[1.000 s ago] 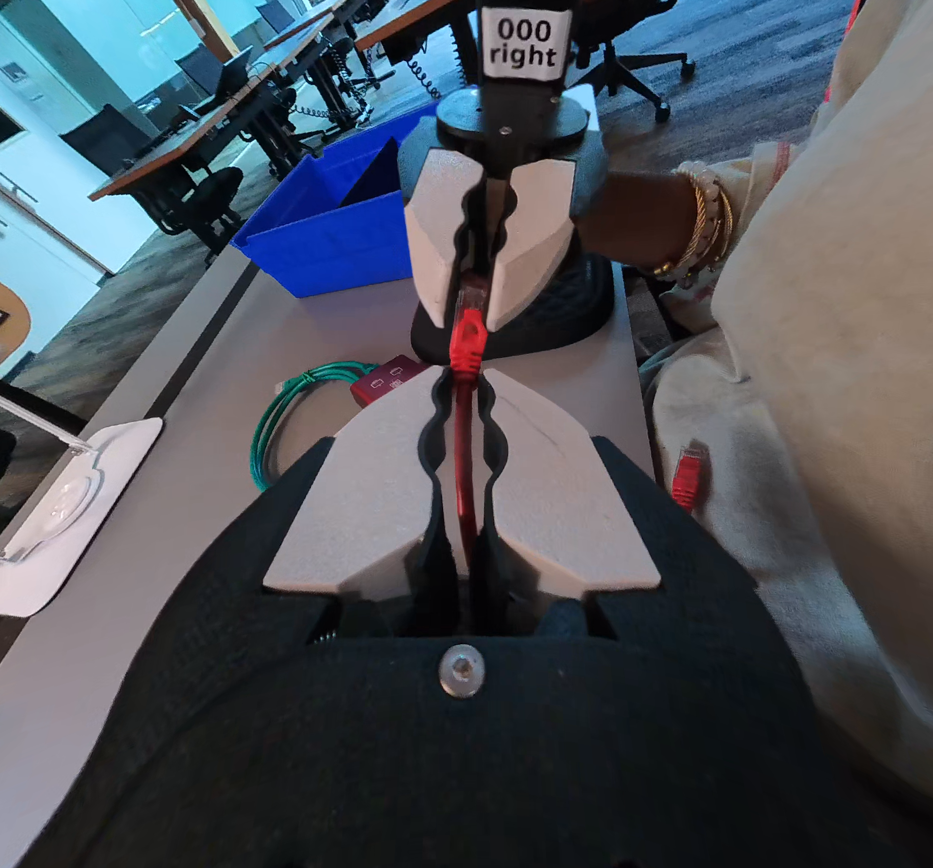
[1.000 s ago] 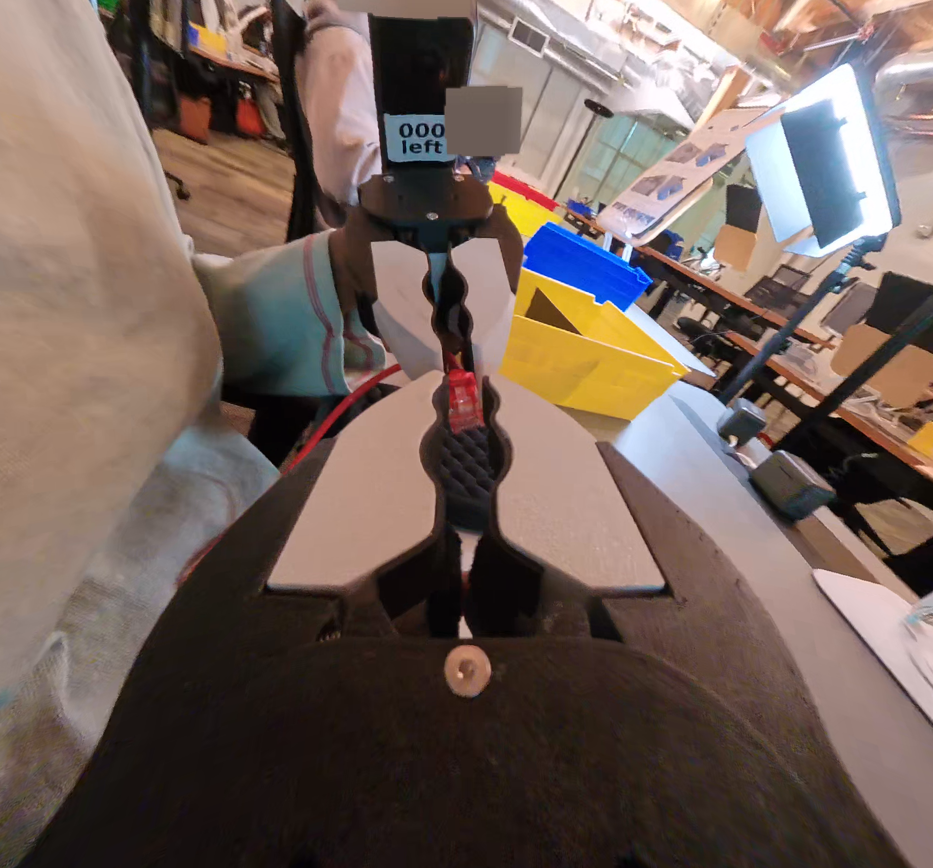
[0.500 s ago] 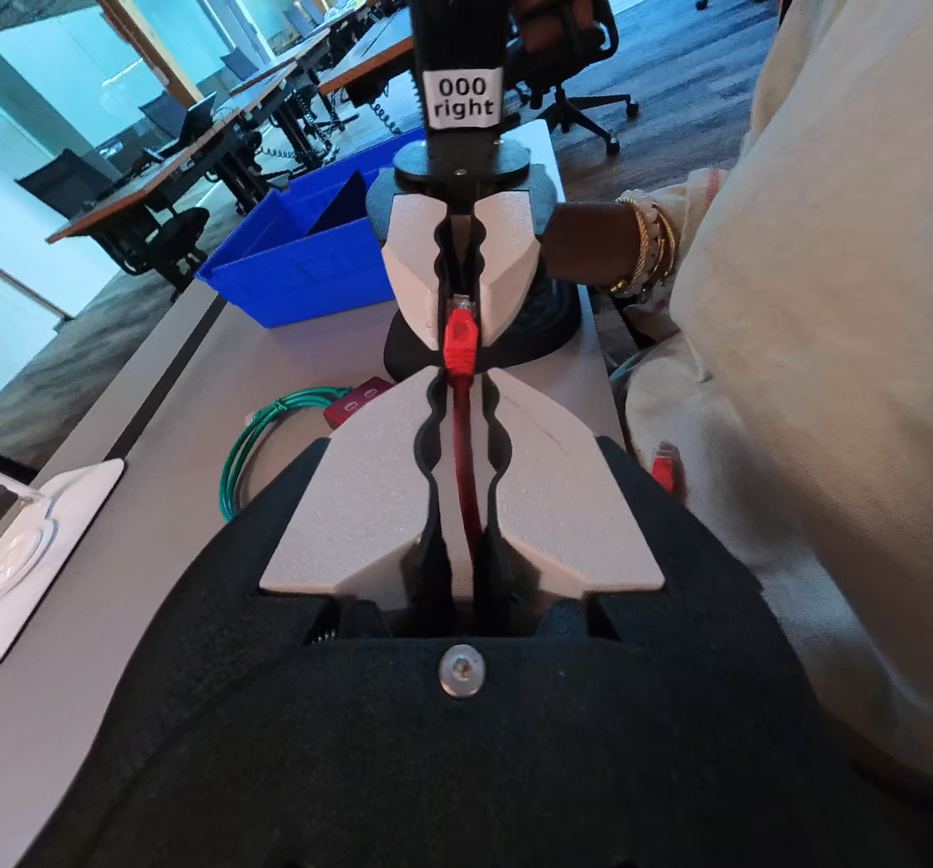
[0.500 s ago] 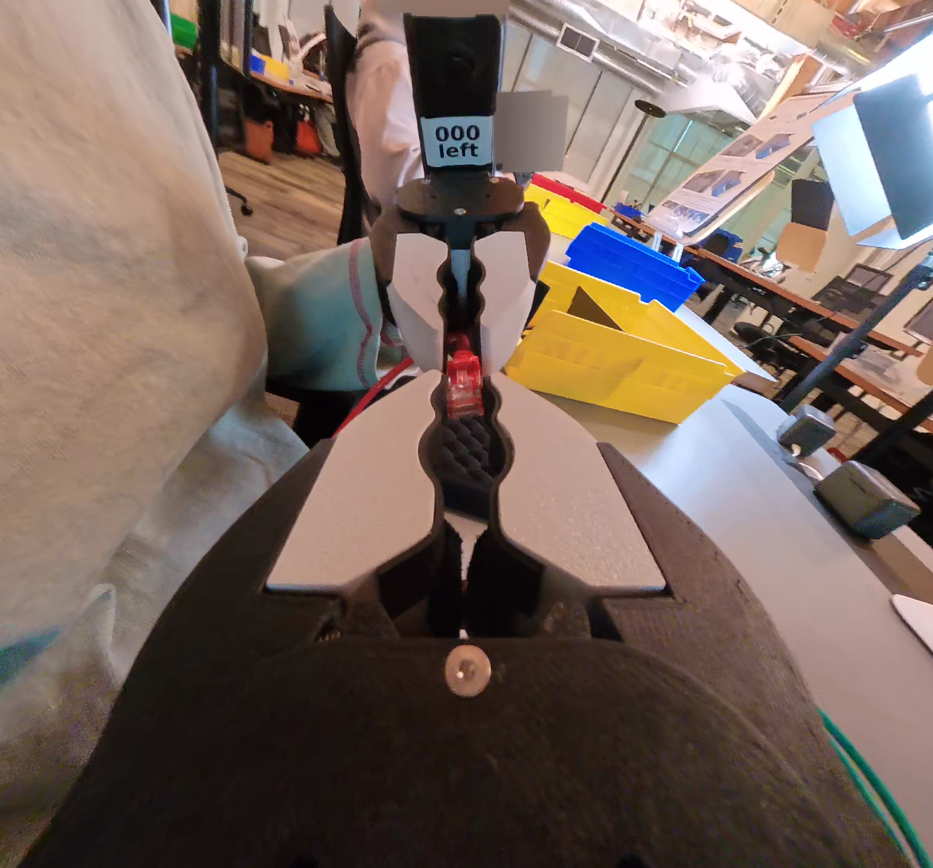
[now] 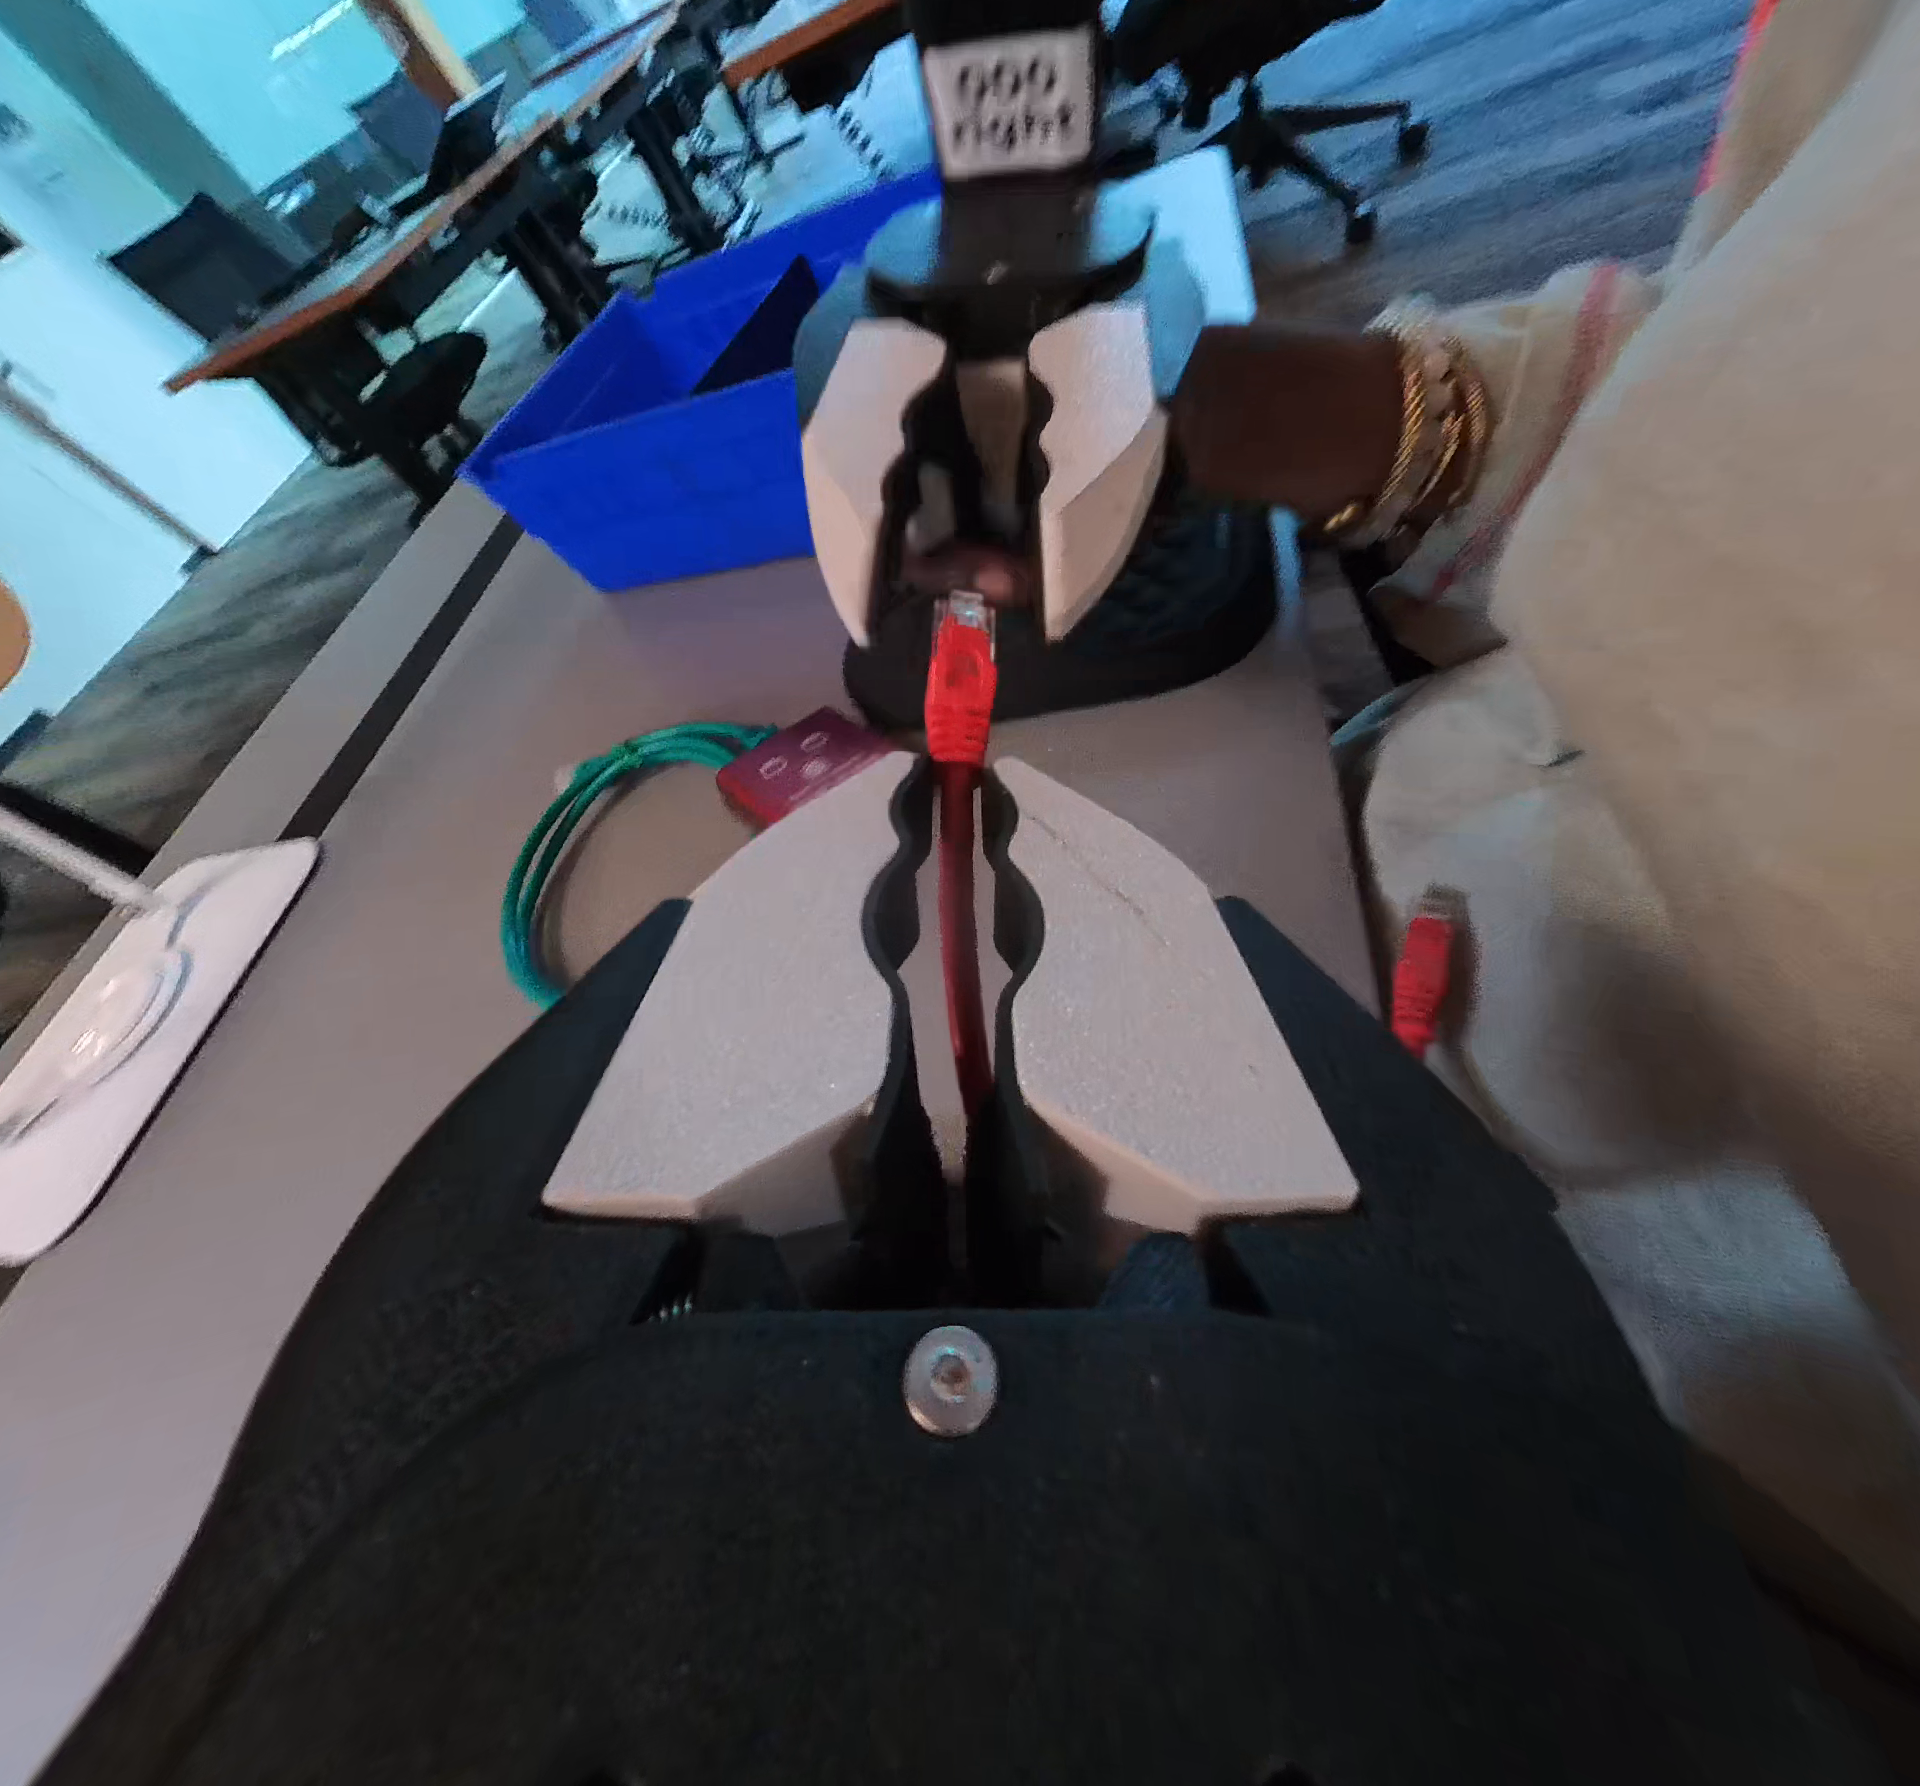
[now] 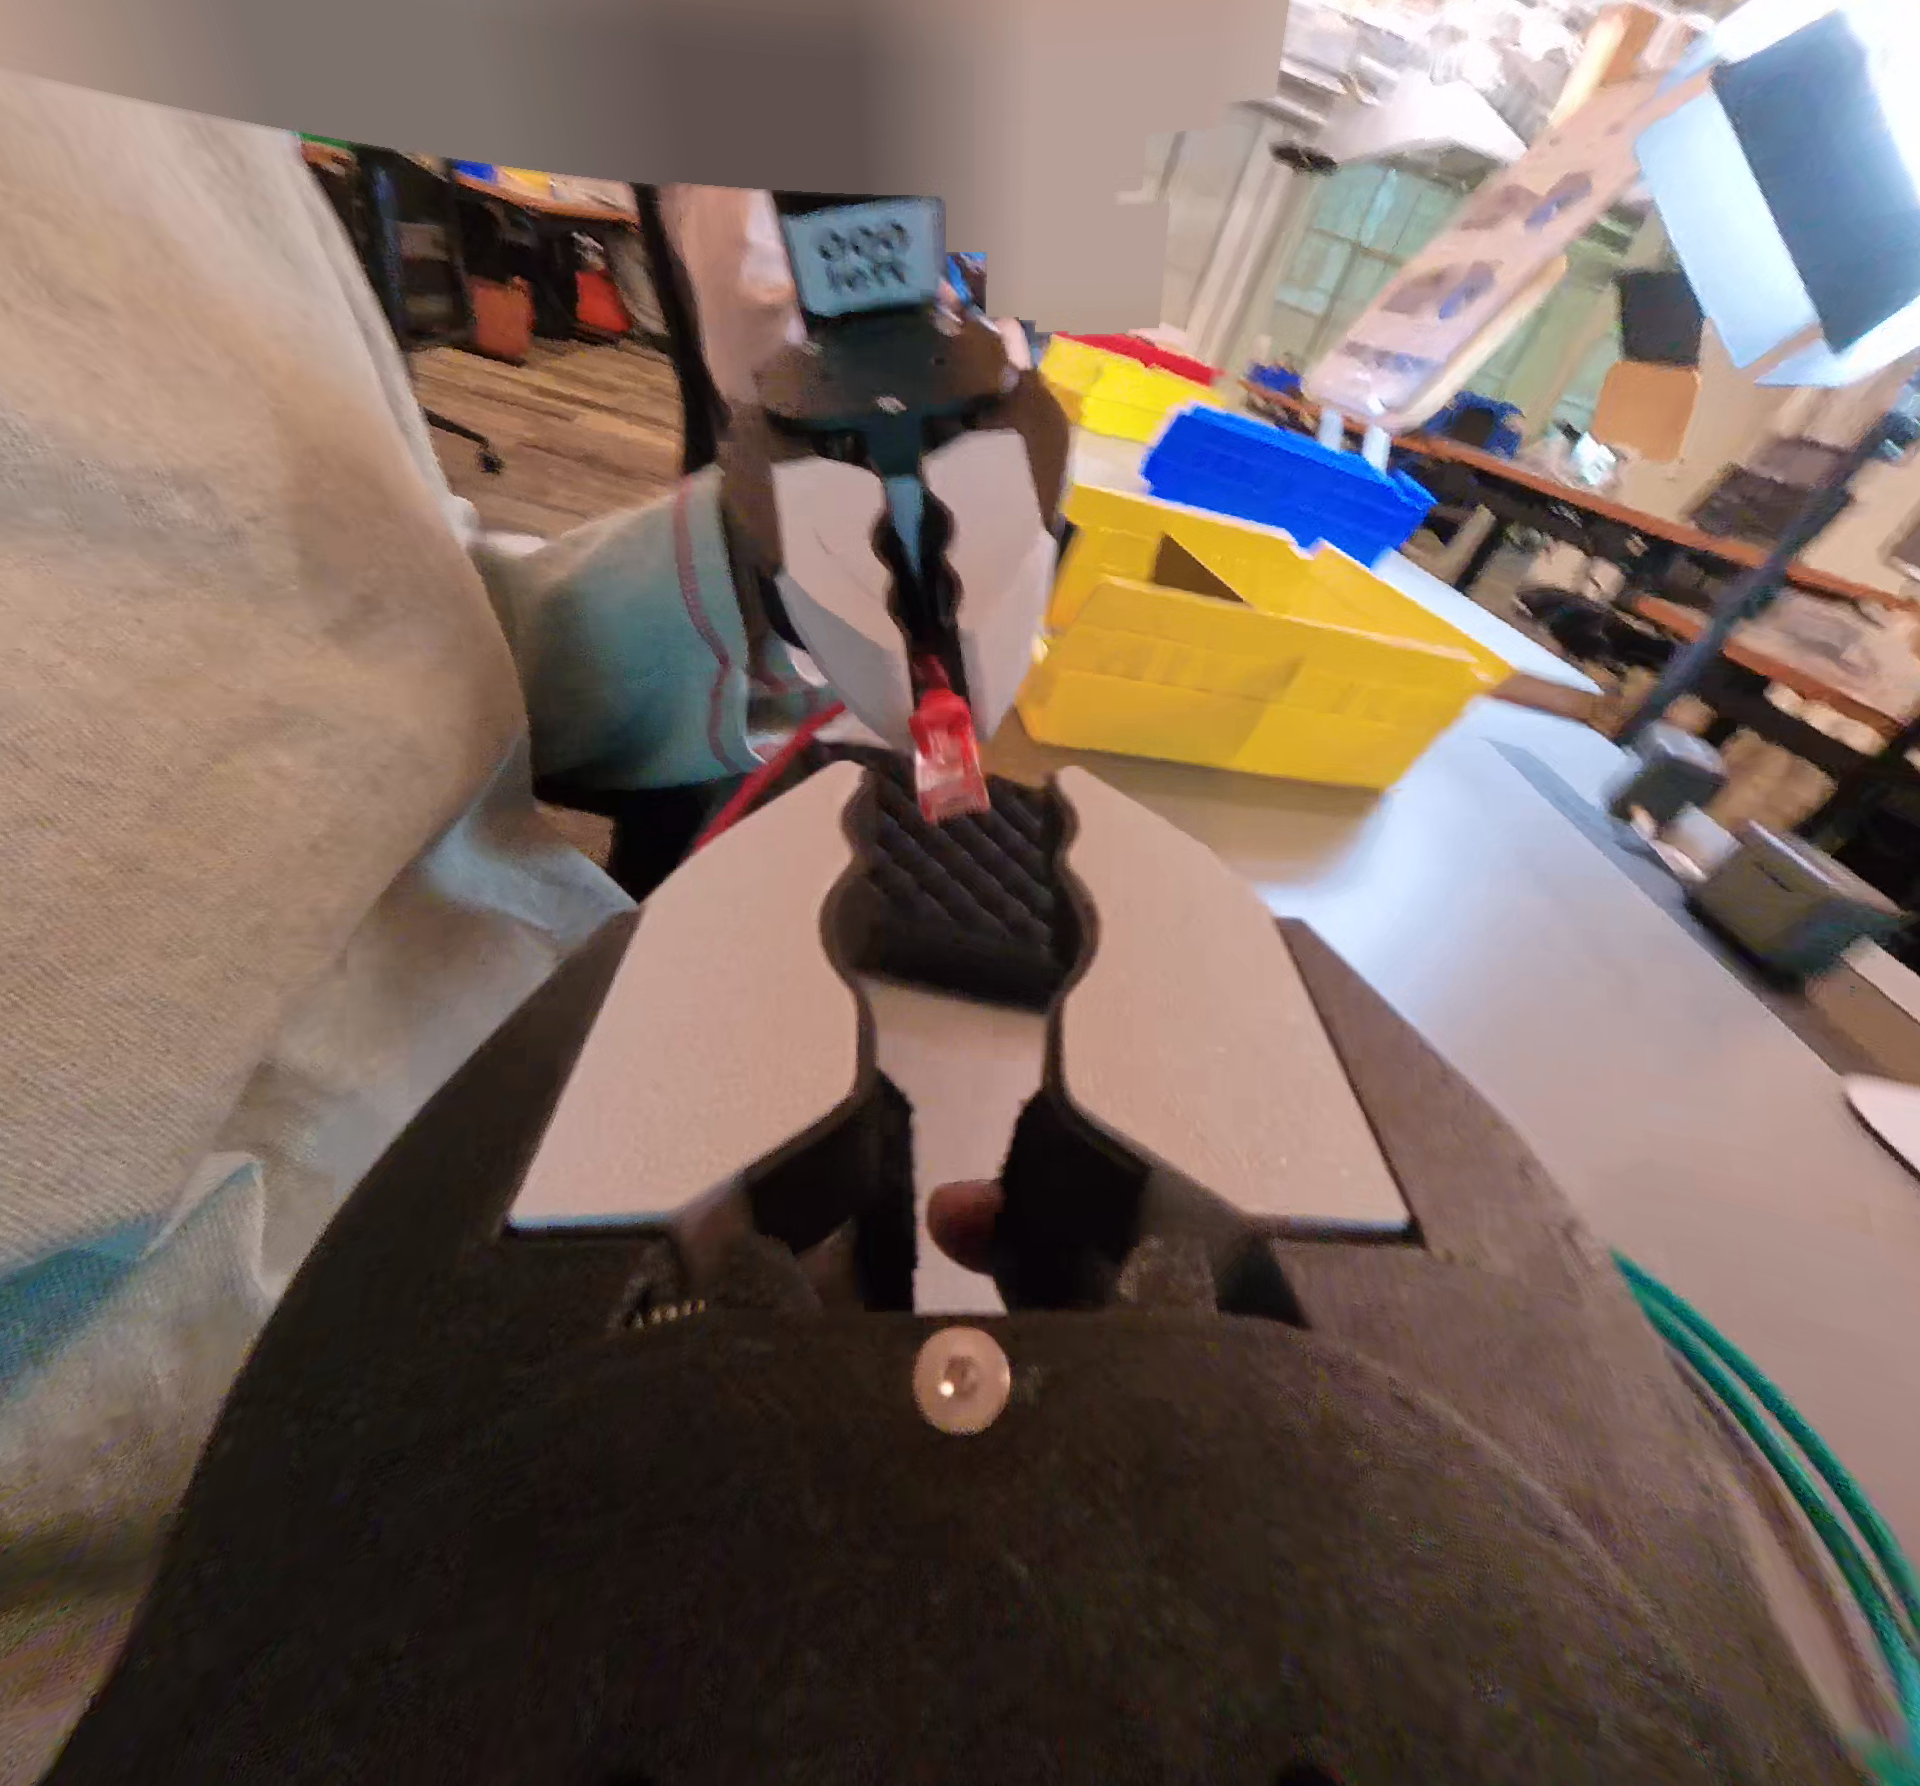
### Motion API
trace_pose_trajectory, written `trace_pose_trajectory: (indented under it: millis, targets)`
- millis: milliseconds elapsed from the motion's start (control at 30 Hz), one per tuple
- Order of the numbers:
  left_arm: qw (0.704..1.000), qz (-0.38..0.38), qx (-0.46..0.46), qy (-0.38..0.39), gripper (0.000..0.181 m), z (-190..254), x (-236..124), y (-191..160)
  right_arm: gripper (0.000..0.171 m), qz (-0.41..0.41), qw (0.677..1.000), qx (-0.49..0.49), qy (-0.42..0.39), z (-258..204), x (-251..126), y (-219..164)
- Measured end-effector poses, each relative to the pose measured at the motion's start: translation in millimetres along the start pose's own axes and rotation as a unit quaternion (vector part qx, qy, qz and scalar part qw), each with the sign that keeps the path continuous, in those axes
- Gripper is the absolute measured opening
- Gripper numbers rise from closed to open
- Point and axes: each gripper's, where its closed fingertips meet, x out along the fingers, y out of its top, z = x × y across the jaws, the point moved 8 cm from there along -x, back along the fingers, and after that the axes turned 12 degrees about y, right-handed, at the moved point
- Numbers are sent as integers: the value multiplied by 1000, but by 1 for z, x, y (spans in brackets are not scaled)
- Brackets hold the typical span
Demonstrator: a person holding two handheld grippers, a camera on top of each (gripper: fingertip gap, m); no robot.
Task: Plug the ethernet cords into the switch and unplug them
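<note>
My left gripper [image 5: 954, 780] is shut on a red ethernet cord [image 5: 961, 957]. The cord's red plug [image 5: 961, 676] sticks out past the fingertips above the table. My right gripper [image 5: 961, 630] faces it tip to tip with its jaws open around the plug's clear end. In the right wrist view my right gripper [image 6: 961, 801] is open, with the plug [image 6: 945, 760] just in front of it, held by the left gripper [image 6: 940, 697]. The cord's other red plug [image 5: 1421, 967] hangs by the person's clothes. A small dark-red box [image 5: 800, 770] lies on the grey table [image 5: 416, 957].
A coiled green cable [image 5: 582, 832] lies beside the dark-red box and also shows in the right wrist view [image 6: 1787, 1487]. A blue bin [image 5: 665, 479] stands behind them. A white flat stand base [image 5: 135, 1009] is at the left. A yellow bin [image 6: 1247, 687] and grey boxes [image 6: 1787, 895] stand on the table. Less than 4 cm separates the two grippers' tips.
My right gripper was shut on the red plug's tip and has opened, letting it go. My left gripper still holds the cord. Both views are blurred by motion.
</note>
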Motion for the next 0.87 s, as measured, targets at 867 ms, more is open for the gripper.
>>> trace_pose_trajectory:
  millis: [867]
  targets:
    - [993,-34,4,115,9,-29,-20,-18,86,-525,822,-75,208,85,-16,-81]
